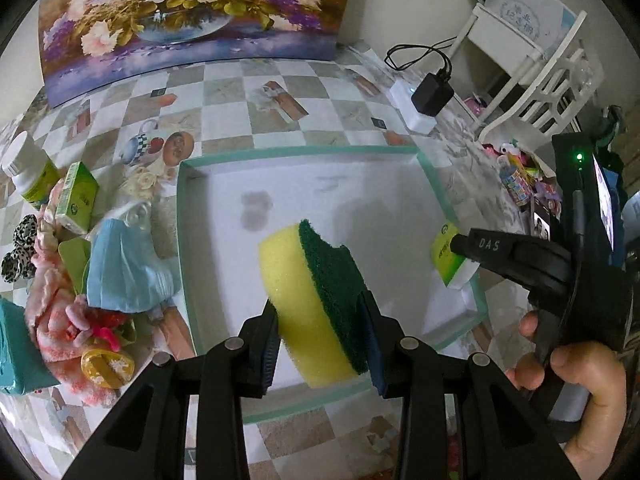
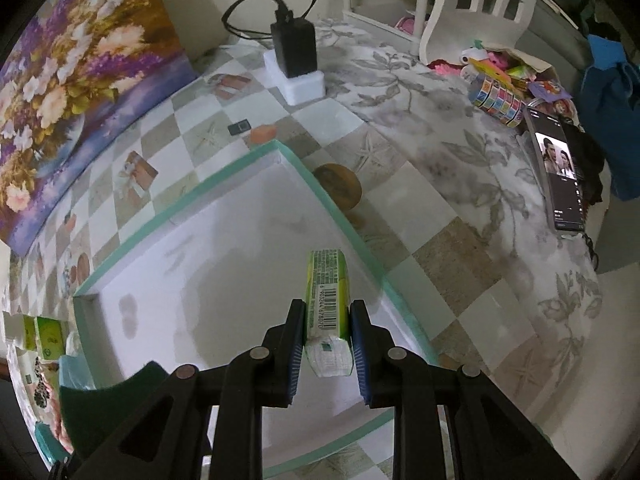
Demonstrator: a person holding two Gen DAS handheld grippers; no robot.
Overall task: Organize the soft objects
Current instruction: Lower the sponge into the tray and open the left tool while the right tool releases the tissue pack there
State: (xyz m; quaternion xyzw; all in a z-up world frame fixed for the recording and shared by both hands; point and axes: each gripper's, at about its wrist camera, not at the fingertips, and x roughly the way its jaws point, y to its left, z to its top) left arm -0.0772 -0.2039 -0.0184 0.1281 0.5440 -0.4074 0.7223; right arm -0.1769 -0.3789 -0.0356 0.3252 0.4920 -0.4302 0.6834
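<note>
Tongs [image 1: 320, 332] hold sponge [image 1: 316, 300] over white tray [image 1: 192, 248].

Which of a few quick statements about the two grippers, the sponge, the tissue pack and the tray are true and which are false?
1. The left gripper is shut on a yellow and green sponge. True.
2. The right gripper is empty. False: it is shut on a green tissue pack.
3. The white tray with the teal rim already holds several soft things. False: its floor shows bare, and both things are held above it.
4. A blue face mask lies outside the tray, in the pile beside it. True.
5. The black charger sits inside the tray. False: it stands on a white block beyond the tray.
</note>
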